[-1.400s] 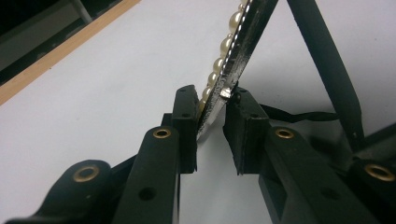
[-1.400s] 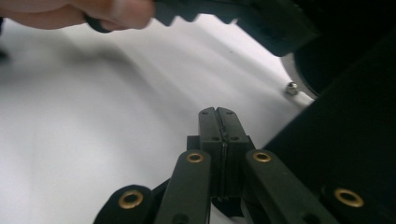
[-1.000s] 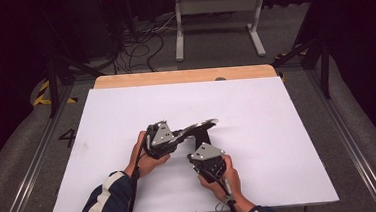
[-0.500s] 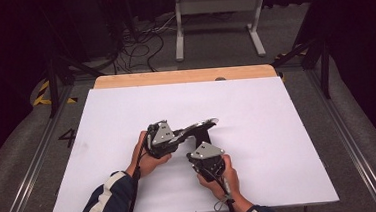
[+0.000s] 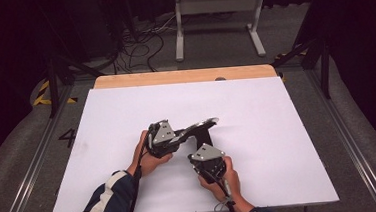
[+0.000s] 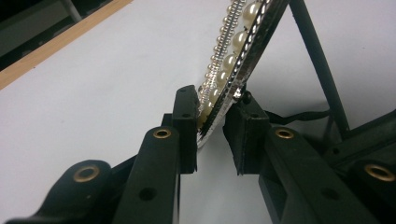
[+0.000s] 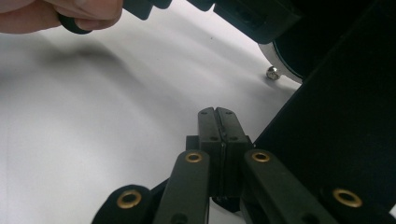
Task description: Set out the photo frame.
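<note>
1. The left gripper (image 6: 212,133), left of centre in the high view, has its jaws closed on the rim of a pearl-edged picture frame (image 6: 233,51) — the rim runs to the upper right of the left gripper view.
2. The frame (image 5: 200,127) sits tilted at the middle of the white table (image 5: 278,130).
3. The right gripper (image 7: 217,116) — jaws pressed fully together, holding nothing — sits beside a black panel (image 7: 336,130) at the right of its own view.

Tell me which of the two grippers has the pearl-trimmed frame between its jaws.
The left gripper: its jaws flank the rim of the pearl-trimmed frame. The right gripper has its jaws pressed together with nothing between.
</note>
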Demonstrator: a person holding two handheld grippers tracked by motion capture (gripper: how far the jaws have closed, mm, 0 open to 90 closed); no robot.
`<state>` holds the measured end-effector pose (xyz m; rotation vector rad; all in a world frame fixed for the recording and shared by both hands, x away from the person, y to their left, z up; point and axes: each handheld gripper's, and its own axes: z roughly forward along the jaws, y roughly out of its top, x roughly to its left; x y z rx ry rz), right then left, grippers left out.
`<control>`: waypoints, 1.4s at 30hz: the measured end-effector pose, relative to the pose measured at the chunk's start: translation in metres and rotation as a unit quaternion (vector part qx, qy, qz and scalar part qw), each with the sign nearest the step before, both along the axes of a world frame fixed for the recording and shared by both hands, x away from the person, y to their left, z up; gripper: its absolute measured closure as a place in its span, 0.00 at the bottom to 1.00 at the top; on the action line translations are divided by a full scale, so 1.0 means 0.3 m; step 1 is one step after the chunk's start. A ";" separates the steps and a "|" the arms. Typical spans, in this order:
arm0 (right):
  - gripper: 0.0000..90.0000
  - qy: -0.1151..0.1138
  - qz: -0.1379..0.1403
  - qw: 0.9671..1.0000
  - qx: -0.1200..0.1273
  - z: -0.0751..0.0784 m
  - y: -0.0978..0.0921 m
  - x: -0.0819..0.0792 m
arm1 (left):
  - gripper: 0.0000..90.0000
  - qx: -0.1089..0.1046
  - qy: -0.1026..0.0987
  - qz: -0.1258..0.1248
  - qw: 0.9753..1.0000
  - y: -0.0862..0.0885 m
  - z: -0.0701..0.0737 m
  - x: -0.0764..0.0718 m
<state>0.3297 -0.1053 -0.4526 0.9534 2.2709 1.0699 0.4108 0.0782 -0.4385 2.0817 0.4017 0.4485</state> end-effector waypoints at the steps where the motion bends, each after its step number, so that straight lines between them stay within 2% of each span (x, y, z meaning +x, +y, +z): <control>1: 1.00 0.000 -0.005 1.000 0.001 0.001 -0.004 0.001 | 0.85 0.005 -0.004 -0.002 1.000 -0.004 0.002 -0.004; 4: 1.00 0.009 -0.008 1.000 0.011 0.004 -0.022 0.009 | 0.86 0.014 -0.010 -0.002 1.000 -0.006 0.005 -0.010; 11: 1.00 0.004 -0.007 1.000 0.008 0.006 -0.036 0.002 | 0.86 0.023 -0.014 -0.004 1.000 -0.011 0.007 -0.016; 24: 1.00 0.021 -0.017 0.999 0.022 0.007 -0.105 0.013 | 0.86 0.054 -0.028 -0.015 0.998 -0.030 0.018 -0.046; 28: 1.00 0.023 -0.025 0.999 0.032 0.012 -0.130 0.016 | 0.86 0.047 -0.026 -0.021 0.998 -0.033 0.021 -0.052; 32: 1.00 0.022 -0.029 0.999 0.037 0.015 -0.154 0.023 | 0.86 0.052 -0.029 -0.024 0.998 -0.040 0.023 -0.060; 38: 1.00 0.019 -0.030 0.999 0.033 0.015 -0.168 0.024 | 0.86 0.055 -0.031 -0.025 0.998 -0.046 0.024 -0.068; 42: 1.00 0.020 -0.030 0.999 0.033 0.015 -0.179 0.028 | 0.85 0.046 -0.026 -0.023 0.998 -0.048 0.020 -0.070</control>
